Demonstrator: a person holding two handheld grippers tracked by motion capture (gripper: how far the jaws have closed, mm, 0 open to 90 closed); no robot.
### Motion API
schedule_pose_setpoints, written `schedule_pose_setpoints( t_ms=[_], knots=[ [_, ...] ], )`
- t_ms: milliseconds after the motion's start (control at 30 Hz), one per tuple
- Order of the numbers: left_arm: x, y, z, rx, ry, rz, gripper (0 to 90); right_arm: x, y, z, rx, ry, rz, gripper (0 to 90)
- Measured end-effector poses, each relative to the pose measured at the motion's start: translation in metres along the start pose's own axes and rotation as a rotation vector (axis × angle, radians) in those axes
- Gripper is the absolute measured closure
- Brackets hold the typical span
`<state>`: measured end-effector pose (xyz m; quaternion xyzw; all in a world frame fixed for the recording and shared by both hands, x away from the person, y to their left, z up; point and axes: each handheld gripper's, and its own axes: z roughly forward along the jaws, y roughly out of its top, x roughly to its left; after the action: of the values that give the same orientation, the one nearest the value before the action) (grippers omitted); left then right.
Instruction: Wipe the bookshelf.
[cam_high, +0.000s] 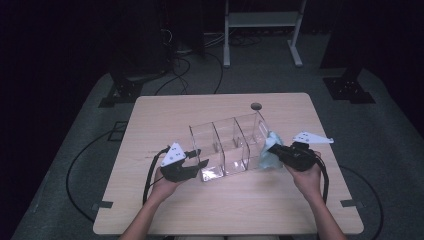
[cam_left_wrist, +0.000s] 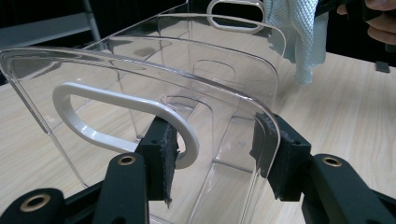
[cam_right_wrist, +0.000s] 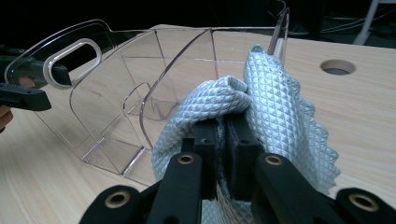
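Clear bin (cam_high: 230, 147) at table (cam_high: 165, 110) centre, three compartments, handle cut-out at each end. Left gripper (cam_high: 199, 159) clamped on near-left end wall beside the white handle (cam_left_wrist: 126, 119). Right gripper (cam_right_wrist: 223, 140) clenched on cloth (cam_right_wrist: 266, 107), pressed at right end wall. Bin: probably light, stiff, slick, scratch-prone; best gripped at end wall or handle rim. Cloth: soft, limp; best pinched at a fold.

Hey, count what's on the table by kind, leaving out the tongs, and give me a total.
Clear plastic divided organizer bin with white-rimmed handle cutouts: 1
Light blue waffle-textured cloth: 1
Total: 2
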<state>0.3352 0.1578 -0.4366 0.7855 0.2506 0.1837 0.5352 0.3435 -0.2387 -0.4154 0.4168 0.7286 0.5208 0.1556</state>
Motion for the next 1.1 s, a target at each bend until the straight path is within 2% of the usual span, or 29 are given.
schedule_pose_setpoints(
  t_ms=[367,667,867,967,1100],
  knots=[
    [0.006,-0.011,-0.029,0.003,0.050,-0.018,49.8,0.017,0.010,0.026,0.023,0.056,-0.020,83.7],
    [0.000,-0.017,-0.044,0.000,0.067,-0.026,49.2,0.028,0.013,0.035,0.035,0.069,-0.044,83.7],
    [-0.007,-0.020,-0.050,-0.013,0.077,-0.042,49.2,0.036,0.016,0.032,0.028,0.079,-0.054,83.6],
    [-0.010,-0.021,-0.051,-0.014,0.084,-0.043,49.3,0.040,0.020,0.023,-0.001,0.078,-0.054,83.6],
    [-0.014,-0.022,-0.052,-0.021,0.094,-0.046,49.4,0.042,0.027,0.010,-0.024,0.052,-0.066,83.7]
  ],
)
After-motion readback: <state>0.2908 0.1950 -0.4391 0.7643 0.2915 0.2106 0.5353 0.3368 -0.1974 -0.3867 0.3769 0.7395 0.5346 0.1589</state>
